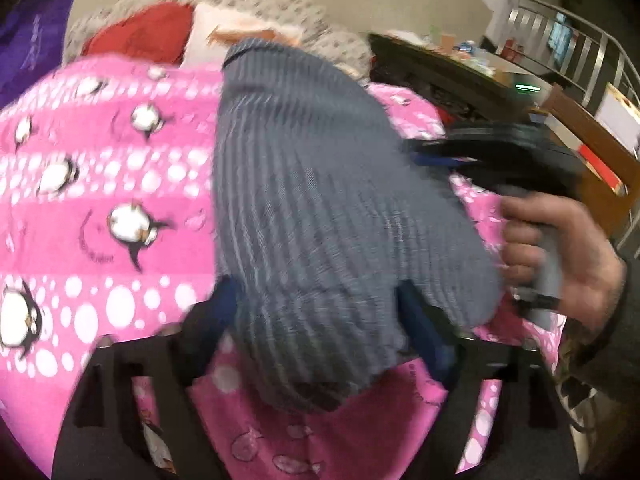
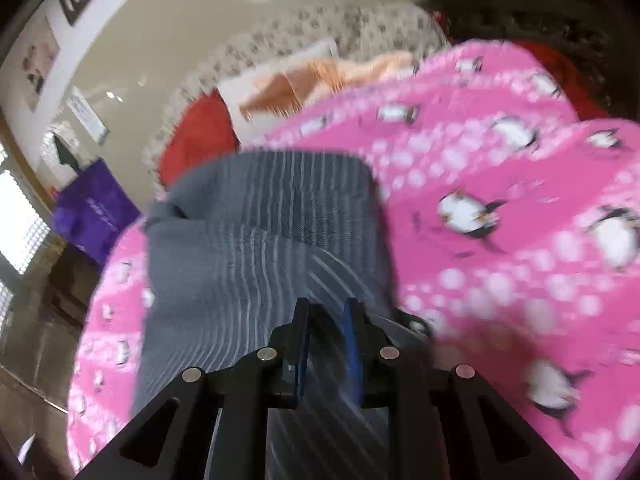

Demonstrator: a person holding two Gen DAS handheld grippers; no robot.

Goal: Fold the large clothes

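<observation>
Mid-fold on a pink penguin-print fleece blanket [image 1: 100, 200], the right tongs [image 2: 326, 312] pinch a grey ribbed striped garment [image 1: 320, 208] while the left tongs [image 1: 320, 304] gape wide around its edge, unpressed; smoothing the fold likely comes next.

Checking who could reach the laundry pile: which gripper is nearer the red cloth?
Left. The left gripper straddles the grey striped garment, on the red cloth's side; the right gripper sits across that garment, farther away.

A glossy beige floor [image 2: 168, 40] reflects ceiling lights. A metal railing [image 1: 592, 52] stands at one side. Framed pictures [image 2: 40, 60] hang on a white wall beside a bright window [image 2: 20, 224].
</observation>
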